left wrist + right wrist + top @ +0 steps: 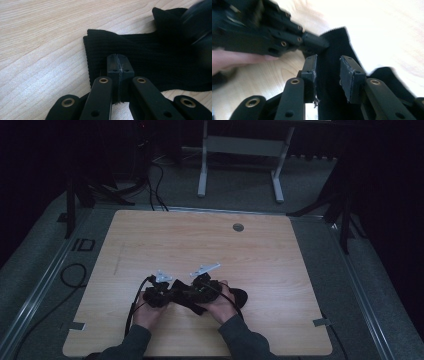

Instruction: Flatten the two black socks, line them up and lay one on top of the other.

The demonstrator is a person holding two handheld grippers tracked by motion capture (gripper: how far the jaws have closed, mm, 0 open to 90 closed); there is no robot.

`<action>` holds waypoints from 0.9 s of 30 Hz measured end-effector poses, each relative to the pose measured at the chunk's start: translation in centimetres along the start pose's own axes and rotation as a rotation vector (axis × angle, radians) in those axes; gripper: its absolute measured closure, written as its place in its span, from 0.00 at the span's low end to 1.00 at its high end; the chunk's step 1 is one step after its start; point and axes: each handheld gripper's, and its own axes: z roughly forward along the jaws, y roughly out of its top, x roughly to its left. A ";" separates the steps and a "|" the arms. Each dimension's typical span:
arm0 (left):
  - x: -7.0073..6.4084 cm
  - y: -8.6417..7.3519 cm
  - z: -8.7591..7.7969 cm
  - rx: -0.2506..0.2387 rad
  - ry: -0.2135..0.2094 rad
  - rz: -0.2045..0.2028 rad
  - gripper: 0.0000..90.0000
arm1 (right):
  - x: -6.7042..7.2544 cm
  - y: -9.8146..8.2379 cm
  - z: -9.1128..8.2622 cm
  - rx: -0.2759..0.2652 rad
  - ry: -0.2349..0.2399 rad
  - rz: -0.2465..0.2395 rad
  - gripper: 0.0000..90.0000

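A black ribbed sock (150, 57) lies on the wooden table (200, 245) near its front edge, between the person's two hands. My left gripper (118, 66) is shut, its pads meeting at the sock's cuff end. In the right gripper view its tip pinches the sock's (334, 45) upper corner. My right gripper (328, 72) stands open, and the sock's dark cloth runs between its two pads without being pressed. In the high view both grippers, left (175, 292) and right (194, 301), point toward each other over the sock (239, 295).
A round grey grommet (238, 227) sits in the table's far edge. White desk legs (202, 170) stand on the floor behind. Black cables (75, 275) loop on the grey floor to the left. Tape tabs mark the table's front corners.
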 end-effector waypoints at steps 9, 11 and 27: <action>0.3 -0.1 0.1 -0.008 -0.024 -0.020 1.00 | -3.5 -1.2 -4.3 -0.055 -0.114 0.054 0.73; 0.2 -0.1 0.1 -0.005 -0.024 -0.018 1.00 | -4.5 -1.9 -4.8 -0.055 -0.152 0.079 0.74; 0.0 -0.1 0.1 -0.001 -0.009 0.000 1.00 | -6.6 -6.4 -2.6 0.049 -0.163 0.183 0.85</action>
